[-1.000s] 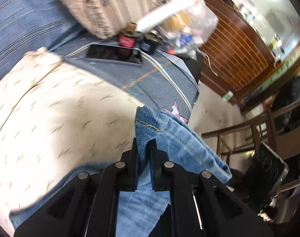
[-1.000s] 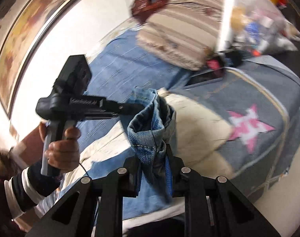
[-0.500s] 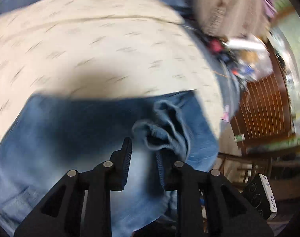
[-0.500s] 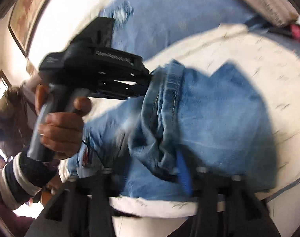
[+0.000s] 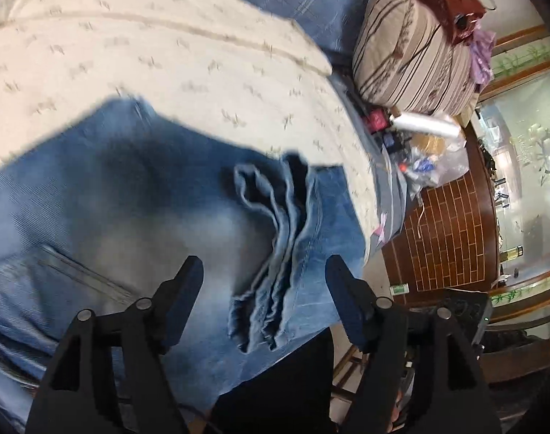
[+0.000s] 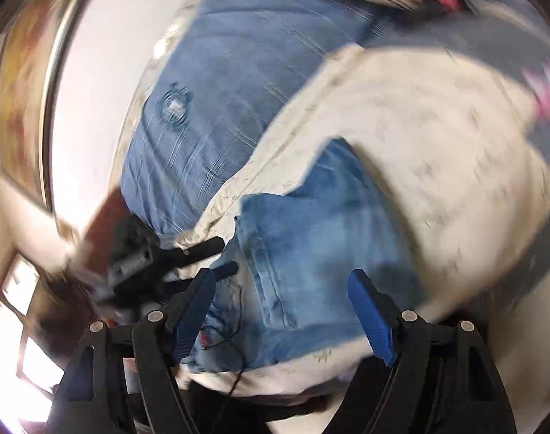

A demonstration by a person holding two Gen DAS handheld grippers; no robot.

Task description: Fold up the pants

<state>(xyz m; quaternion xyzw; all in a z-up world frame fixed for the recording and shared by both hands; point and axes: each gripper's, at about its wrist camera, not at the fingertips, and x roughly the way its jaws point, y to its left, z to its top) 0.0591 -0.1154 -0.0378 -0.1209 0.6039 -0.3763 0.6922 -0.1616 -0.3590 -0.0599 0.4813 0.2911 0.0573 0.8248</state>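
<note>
Blue jeans (image 5: 137,217) doubled, hems apparently bunched, on cream cloth (image 5: 166,54)

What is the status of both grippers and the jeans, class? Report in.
Left gripper open, jaws just opened, nothing pinched. Right gripper open too, just released. Jeans lie folded on the cream blanket, hems bunched. Nothing in the way.

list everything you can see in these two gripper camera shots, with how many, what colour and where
jeans: one, blue, folded on the cream cover, hems bunched on top
cream cover: one, cream with small marks, over the bed
blue bedding: one, blue striped, beyond the cover
pillow: one, beige striped, at the far end of the bed
clutter: several items, mixed colours, beside the pillow
brick-pattern panel: one, brown, beyond the bed
left tongs: black, open above the jeans
right tongs: black with blue pads, open above the jeans
</note>
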